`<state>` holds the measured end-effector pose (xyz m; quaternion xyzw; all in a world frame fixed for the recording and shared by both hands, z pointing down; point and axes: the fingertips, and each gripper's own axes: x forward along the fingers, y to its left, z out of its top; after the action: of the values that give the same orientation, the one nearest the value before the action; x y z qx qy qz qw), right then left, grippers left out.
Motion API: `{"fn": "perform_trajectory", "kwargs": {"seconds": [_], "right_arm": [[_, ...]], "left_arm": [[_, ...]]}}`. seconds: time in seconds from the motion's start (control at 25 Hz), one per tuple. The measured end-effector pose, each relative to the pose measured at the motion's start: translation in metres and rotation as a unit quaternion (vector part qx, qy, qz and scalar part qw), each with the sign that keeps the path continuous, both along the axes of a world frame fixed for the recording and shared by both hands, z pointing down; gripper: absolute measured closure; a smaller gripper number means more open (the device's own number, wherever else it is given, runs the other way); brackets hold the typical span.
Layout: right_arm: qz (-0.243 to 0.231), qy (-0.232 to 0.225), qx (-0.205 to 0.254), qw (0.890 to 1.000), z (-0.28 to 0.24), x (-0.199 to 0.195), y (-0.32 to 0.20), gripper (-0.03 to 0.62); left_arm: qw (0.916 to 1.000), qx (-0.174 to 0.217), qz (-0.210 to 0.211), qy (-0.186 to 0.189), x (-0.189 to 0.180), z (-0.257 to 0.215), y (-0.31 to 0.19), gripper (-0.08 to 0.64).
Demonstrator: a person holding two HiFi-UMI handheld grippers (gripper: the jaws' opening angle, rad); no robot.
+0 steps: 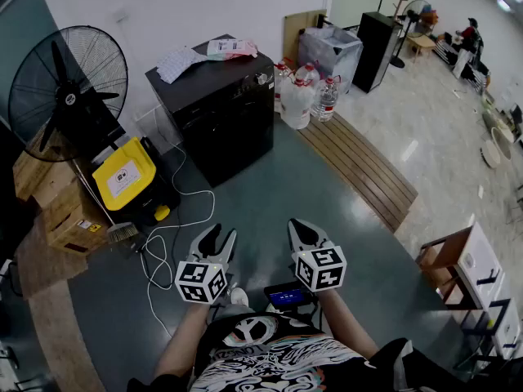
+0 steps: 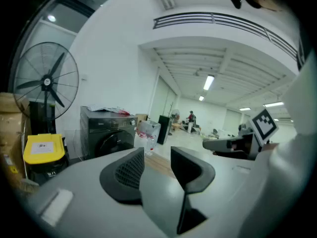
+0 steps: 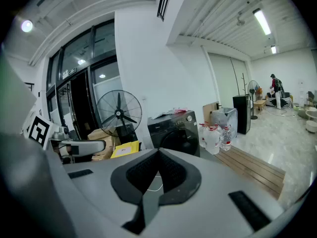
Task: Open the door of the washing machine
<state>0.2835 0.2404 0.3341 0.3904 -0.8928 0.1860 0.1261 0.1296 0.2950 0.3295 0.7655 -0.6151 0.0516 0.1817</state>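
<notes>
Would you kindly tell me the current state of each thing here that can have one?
Washing machine door: closed.
Left gripper: open, nothing between its jaws.
Right gripper: shut, empty.
Fan: upright, blades look still.
Water bottles: upright, caps on.

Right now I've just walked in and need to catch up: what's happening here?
A person holds a gripper in each hand, standing some way back from the black washing machine. The left gripper is open, the right gripper shut, both empty. The machine's door is closed; nothing touches it yet.
</notes>
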Motion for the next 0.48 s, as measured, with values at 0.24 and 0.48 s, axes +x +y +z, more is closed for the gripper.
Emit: {"fn": "perform_trajectory", "kwargs": {"seconds": [0.24, 0.48], "right_arm": [[-0.002, -0.003, 0.002, 1.0, -0.002, -0.023, 0.004, 0.591], [-0.015, -0.03, -0.022, 0.999, 0.004, -0.037, 0.0, 0.589]], "left_arm": [[0.9972, 0.025, -0.05, 0.05, -0.032, -0.007, -0.02, 0.408], [0.9949, 0.022, -0.058, 0.08, -0.047, -0.003, -0.027, 0.457]]}}
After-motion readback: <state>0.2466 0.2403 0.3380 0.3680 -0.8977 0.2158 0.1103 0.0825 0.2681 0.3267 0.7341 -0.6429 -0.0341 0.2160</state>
